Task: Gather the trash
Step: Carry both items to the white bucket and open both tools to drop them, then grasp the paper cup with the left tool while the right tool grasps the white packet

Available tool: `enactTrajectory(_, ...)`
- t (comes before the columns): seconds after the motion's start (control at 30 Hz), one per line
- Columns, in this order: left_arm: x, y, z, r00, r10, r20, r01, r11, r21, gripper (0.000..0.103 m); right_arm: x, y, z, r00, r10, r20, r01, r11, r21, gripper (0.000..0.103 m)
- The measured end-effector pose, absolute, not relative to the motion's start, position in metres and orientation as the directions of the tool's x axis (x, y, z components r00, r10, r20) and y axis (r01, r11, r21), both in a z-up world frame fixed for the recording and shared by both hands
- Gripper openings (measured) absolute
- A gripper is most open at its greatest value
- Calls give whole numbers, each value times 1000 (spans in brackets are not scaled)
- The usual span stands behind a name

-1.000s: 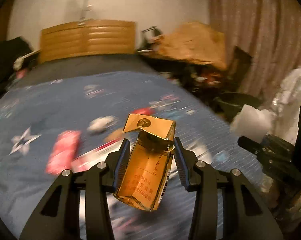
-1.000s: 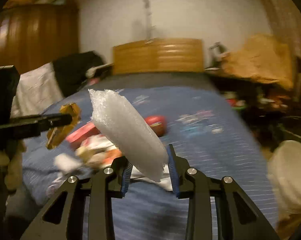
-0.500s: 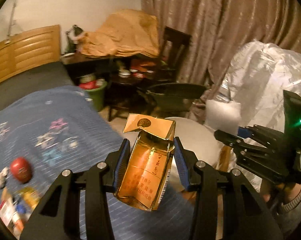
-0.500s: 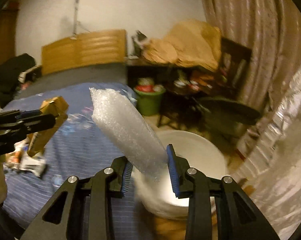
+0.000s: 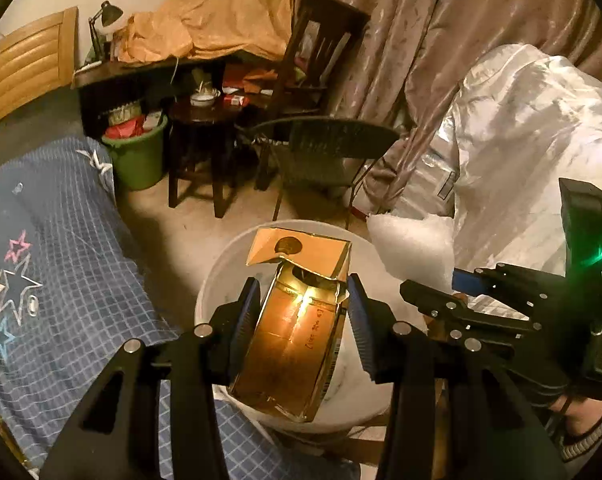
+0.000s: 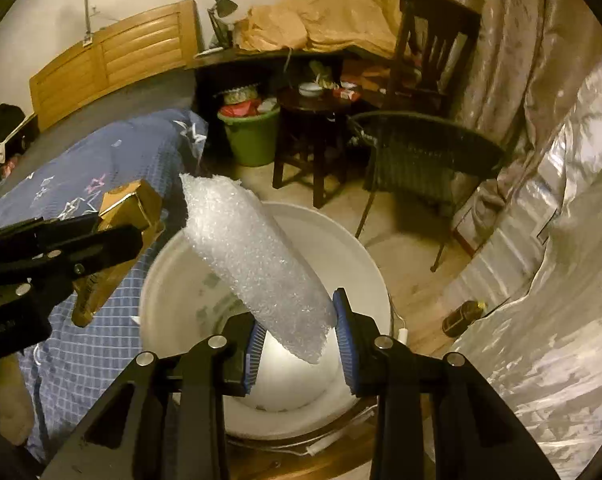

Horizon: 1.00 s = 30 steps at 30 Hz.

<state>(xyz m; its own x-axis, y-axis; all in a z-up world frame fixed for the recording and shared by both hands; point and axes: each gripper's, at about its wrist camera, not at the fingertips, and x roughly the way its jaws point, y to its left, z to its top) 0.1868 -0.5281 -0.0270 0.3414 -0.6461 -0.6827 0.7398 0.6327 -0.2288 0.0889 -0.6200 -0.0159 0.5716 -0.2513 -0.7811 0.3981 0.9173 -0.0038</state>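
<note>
Bed with blue checked, star-printed bedspread (image 5: 73,280) along the left side of the room; wooden headboard (image 6: 113,60) at its far end. Silver foil sheeting (image 6: 549,280) fills the right. White bucket (image 6: 169,280) on the floor just beside the bed's near corner, its mouth open upward. Green bin (image 6: 253,140) stuffed with rubbish farther back, next to a dark stool (image 5: 197,148) and a wicker chair (image 6: 429,152).

Right gripper (image 6: 299,350): jaws clamped on a roll of bubble wrap (image 6: 253,264), held tilted over the bucket's mouth. Left gripper (image 5: 301,328): jaws closed on a gold cigarette pack (image 5: 297,344), lid flipped open, above the bucket's near rim.
</note>
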Motion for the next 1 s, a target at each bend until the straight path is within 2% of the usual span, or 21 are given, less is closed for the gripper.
enactTrajectory(0.2, 194, -536, -39, 333, -644, -689, 732, 637, -242, 46, 95, -626, -34, 571, -237, -786, 402, 915, 16, 34)
enactTrajectory(0.23, 194, -537, -39, 329, -652, -683, 735, 631, -249, 51, 95, -625, -34, 572, -236, -786, 402, 916, 17, 34)
enactTrajectory(0.27, 195, -538, -39, 327, -659, -678, 737, 626, -253, 56, 95, -625, -37, 574, -231, -786, 400, 916, 23, 40)
enactTrajectory(0.3, 196, -538, -40, 323, -664, -674, 737, 624, -260, 69, 94, -625, -38, 575, -232, -784, 404, 914, 25, 47)
enactTrajectory(0.33, 198, -536, -40, 321, -667, -672, 735, 623, -267, 78, 92, -625, -37, 581, -239, -778, 413, 910, 29, 66)
enactTrajectory(0.37, 199, -535, -40, 327, -669, -668, 731, 627, -270, 78, 89, -625, -37, 590, -254, -767, 427, 904, 29, 74)
enactTrajectory(0.43, 203, -533, -40, 335, -669, -664, 721, 635, -277, 79, 86, -628, -39, 595, -255, -762, 436, 899, 39, 76)
enactTrajectory(0.6, 204, -519, -35, 347, -675, -651, 710, 643, -288, 79, 63, -632, -38, 649, -283, -706, 485, 869, 98, 76)
enactTrajectory(0.8, 194, -466, -31, 379, -658, -651, 695, 667, -270, 82, -7, -623, -67, 761, -290, -580, 552, 758, 346, 80)
enactTrajectory(0.9, 185, -426, -28, 406, -652, -641, 704, 670, -236, 82, -36, -596, -71, 792, -326, -516, 546, 757, 360, 82)
enactTrajectory(1.0, 173, -372, -21, 471, -628, -620, 693, 698, -180, 82, -50, -561, -60, 837, -301, -456, 486, 792, 370, 85)
